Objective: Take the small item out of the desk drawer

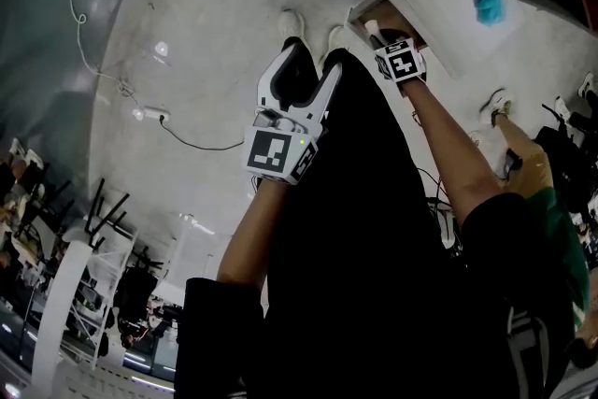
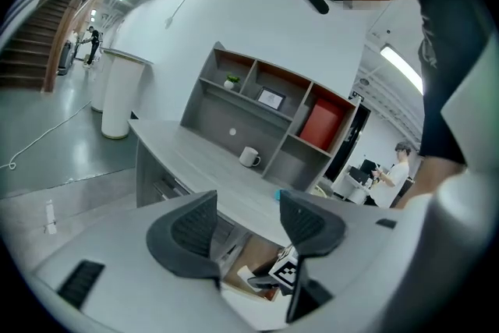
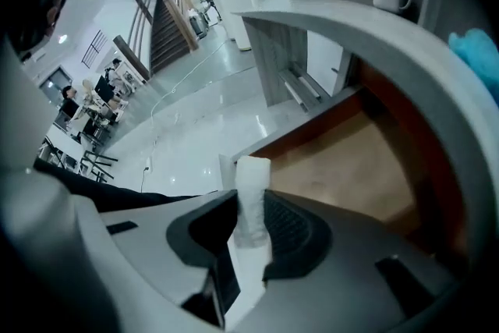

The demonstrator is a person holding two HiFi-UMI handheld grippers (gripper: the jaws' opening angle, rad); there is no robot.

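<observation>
White, small and rectangular, the block (image 3: 251,203) is clamped between the dark ribbed pads of the right gripper (image 3: 249,234). Its long axis is laid along the jaws, and its free end protrudes past their tips. It is seen just over the front edge of the open brown wooden drawer (image 3: 343,168), whose floor is shown bare, beneath the curved edge of the grey desk top (image 3: 374,35). Clearance is judged to lie upward and back, away from that overhang. The left gripper (image 2: 248,226) is held well apart from the drawer, jaws spread with nothing between them.
</observation>
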